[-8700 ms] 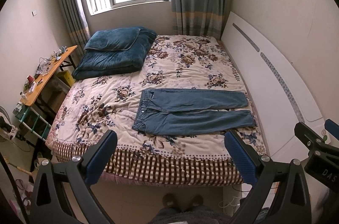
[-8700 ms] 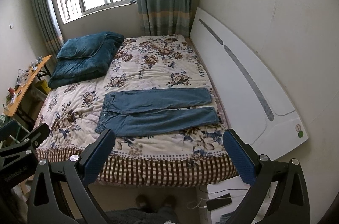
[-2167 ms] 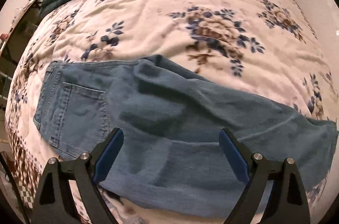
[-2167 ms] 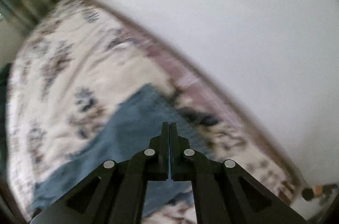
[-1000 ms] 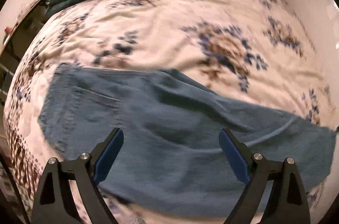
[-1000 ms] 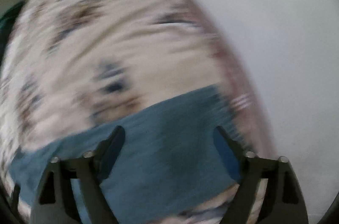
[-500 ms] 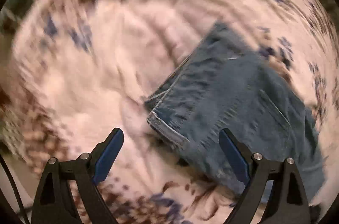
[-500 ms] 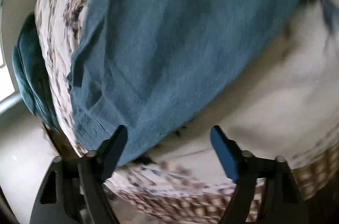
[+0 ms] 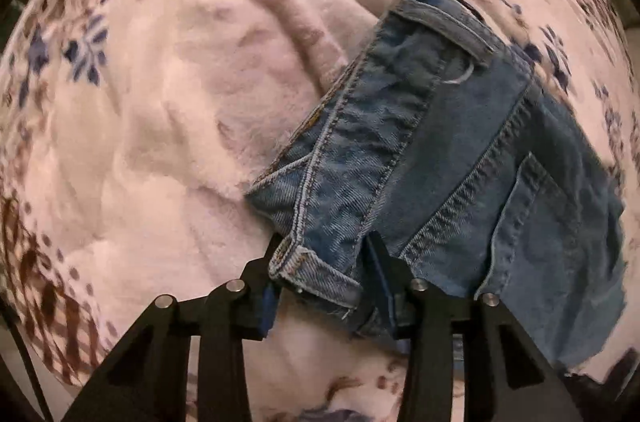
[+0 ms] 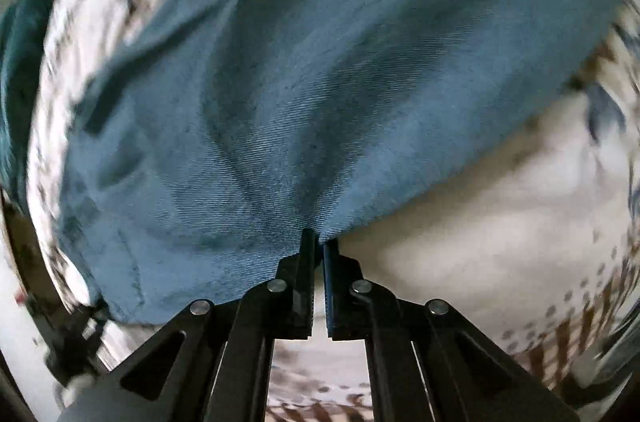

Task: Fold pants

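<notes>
so both tongs went from hovering wide open half a second ago to actually biting the jeans [image 9: 460, 150] — that's the big change. a couple seconds back the pants had already been folded leg over leg along their length, and the tools were just drifting over them.

now the left gripper [image 9: 320, 282] has its fingers around the waistband corner [image 9: 316, 262], the thick hemmed bit nearest the foot edge of the blanket [image 9: 160, 142]. the gap is narrow but not fully shut, since the bunched denim fills it; looks like a real hold, though i can't swear how firm. back pocket stitching sits just to the right of that corner, and the belt loop end is further up, away from the gripper.

the right gripper [image 10: 316, 242] is pinched nearly closed on the jeans [image 10: 320, 62] too — the cloth gathers into a point right at its tips and creases fan out from there, so it's pulling a bit. which part of the leg that is, i can't tell for sure; probably down by the cuff end.

the jeans are otherwise lying on the blanket, flat-ish, near its checked border.

my read: lengthwise fold done, both ends now held, so the next fold — bringing one end over to the other — is what's set up.
</notes>
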Tool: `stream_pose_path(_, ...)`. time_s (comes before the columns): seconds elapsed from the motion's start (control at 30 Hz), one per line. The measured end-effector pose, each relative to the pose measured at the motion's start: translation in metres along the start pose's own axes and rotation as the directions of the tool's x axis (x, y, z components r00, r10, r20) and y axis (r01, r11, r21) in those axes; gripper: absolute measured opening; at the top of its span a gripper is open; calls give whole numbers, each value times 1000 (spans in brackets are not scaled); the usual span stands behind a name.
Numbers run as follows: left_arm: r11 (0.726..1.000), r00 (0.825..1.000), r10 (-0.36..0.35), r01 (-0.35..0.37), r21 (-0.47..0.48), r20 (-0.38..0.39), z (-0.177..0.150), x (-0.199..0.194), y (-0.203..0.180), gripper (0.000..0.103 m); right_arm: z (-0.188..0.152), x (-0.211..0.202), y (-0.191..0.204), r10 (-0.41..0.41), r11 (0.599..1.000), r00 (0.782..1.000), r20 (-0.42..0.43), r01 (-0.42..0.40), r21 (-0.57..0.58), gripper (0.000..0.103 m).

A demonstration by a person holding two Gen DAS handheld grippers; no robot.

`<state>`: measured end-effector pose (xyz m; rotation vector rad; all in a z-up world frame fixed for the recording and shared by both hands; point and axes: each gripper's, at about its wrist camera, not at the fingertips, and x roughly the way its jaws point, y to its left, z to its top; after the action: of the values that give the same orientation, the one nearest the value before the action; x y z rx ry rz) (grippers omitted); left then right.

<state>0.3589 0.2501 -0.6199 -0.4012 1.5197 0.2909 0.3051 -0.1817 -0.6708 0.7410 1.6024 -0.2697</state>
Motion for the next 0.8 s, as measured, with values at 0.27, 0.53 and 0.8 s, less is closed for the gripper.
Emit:
stream_pose_path(0.27,993,996,-74,69,-97,-52,-57,-58,0,49,11,-48,22,12,986,994,-112,-30,-162,66)
stream_pose_path(0.53,939,930,-337,322,-116,-144,17,-42,-110,58,113,-45,175,302,820,936,-178,-351,-452,66)
stream_pose_path(0.8,815,801,-521,365,-449,-295,83,16,-132,58,151,35,255,100,718,922,-375,-328,-614,38)
